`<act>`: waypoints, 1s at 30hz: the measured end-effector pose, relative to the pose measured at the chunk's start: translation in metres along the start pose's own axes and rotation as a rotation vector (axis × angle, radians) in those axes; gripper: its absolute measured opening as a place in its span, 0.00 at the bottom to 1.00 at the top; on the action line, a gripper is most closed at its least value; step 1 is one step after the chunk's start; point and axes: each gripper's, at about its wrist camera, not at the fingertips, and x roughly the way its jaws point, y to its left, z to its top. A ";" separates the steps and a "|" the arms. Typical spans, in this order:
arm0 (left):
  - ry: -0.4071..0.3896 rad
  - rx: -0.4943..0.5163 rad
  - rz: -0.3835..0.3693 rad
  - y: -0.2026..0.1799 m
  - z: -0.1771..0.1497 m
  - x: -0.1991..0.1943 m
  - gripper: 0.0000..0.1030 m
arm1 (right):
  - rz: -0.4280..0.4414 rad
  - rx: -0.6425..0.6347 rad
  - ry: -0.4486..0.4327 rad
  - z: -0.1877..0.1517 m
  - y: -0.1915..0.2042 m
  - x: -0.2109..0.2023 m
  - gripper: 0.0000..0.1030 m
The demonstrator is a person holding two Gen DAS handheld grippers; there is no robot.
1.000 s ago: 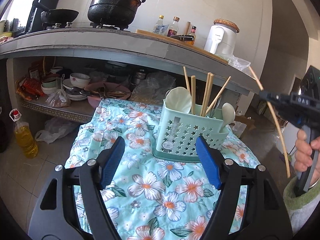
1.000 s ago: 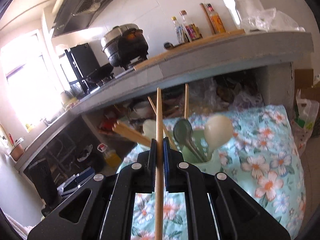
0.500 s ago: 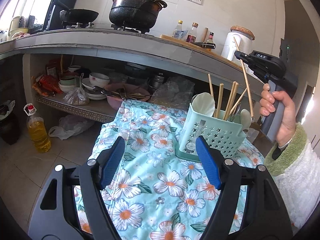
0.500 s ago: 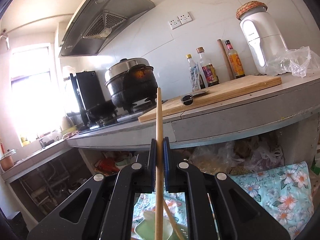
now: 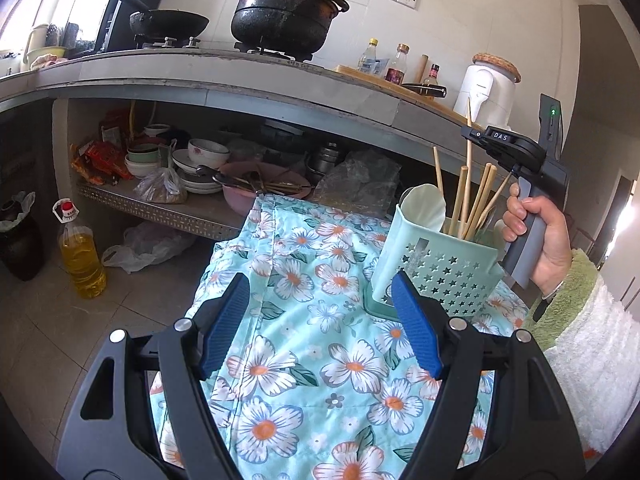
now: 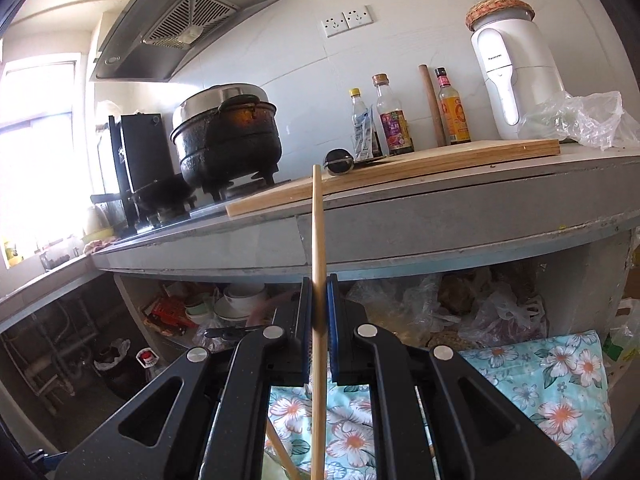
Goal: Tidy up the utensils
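Mid-drop here: the right gripper [image 6: 319, 312] pinches a single long wooden chopstick [image 6: 318, 264] upright over the mint-green star-punched plastic utensil caddy [image 5: 436, 268]. Left gripper [image 5: 320, 320] hangs spread, empty. Next up, I'd guess: lower it in among the others, then let go.

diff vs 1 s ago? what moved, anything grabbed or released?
The right hand-held gripper carried its chopstick from off to the holder's right up to above the green utensil holder, turning it upright; its lower end now sits among the chopsticks there. Nothing grabbed or released. Unchanged: right jaws clamped on the chopstick, left hand-held gripper open and empty over the floral cloth, holder in place.
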 end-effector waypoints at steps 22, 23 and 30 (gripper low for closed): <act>0.012 -0.006 -0.046 -0.017 0.001 -0.003 0.75 | 0.042 -0.104 -0.110 0.004 0.014 -0.115 0.39; 0.016 -0.004 -0.050 -0.020 0.001 -0.003 0.78 | 0.041 -0.107 -0.114 0.001 0.015 -0.126 0.43; 0.063 0.030 -0.046 -0.048 0.001 0.006 0.90 | -0.058 -0.102 0.033 -0.044 0.018 -0.172 0.66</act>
